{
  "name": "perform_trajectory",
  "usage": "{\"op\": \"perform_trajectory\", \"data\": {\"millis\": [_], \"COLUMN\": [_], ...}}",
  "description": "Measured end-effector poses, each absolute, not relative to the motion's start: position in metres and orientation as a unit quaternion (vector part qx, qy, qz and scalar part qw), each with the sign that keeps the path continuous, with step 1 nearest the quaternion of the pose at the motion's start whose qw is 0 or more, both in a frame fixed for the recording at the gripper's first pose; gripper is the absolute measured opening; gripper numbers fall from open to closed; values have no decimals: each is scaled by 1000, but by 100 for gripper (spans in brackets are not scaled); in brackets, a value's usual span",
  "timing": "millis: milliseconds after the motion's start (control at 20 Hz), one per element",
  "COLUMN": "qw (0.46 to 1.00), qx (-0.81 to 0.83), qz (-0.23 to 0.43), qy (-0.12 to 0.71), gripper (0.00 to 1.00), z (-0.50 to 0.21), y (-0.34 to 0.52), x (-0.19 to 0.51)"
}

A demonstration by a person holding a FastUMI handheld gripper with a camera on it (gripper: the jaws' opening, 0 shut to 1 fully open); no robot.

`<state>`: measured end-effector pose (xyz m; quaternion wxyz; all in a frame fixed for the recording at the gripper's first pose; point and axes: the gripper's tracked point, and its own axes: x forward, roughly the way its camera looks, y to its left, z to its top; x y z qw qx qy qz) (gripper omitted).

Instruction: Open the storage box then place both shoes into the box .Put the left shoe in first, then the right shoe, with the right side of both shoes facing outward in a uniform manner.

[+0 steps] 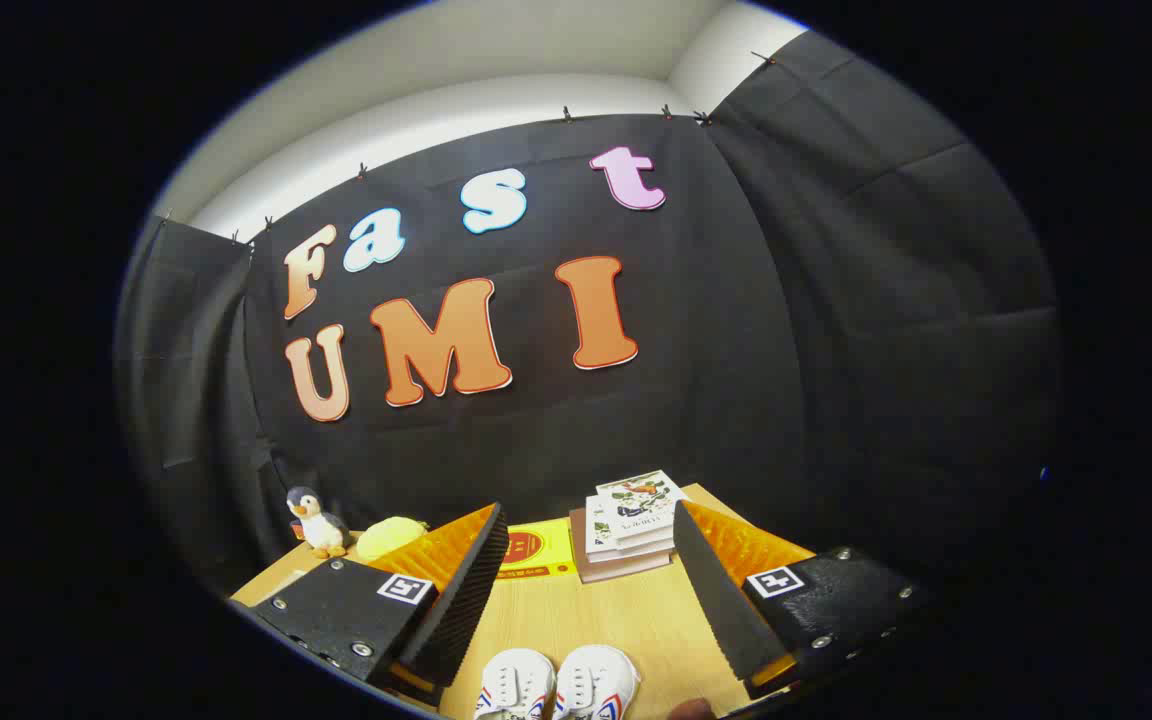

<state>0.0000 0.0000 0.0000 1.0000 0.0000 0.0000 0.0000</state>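
your gripper point(591, 560) hangs above a light wooden table point(626, 620) with its fingers spread wide apart and nothing between them, the pair of white canvas shoes point(558, 685) with red and blue side stripes sitting side by side on the tabletop low between the fingers, toes pointing toward the booth wall. beyond the fingertips a flat yellow item point(536, 552) lies at the table's far edge next to a stack of books point(631, 525), while a small penguin plush point(316, 522) and a yellow plush point(389, 536) stand off past the left finger.
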Motion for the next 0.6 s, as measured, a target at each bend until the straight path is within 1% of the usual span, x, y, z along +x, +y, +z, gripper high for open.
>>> {"op": "perform_trajectory", "data": {"millis": [600], "qw": [998], "qx": [-19], "qz": [45], "qy": [42], "gripper": [98], "z": [-20], "y": [48], "x": [2]}}
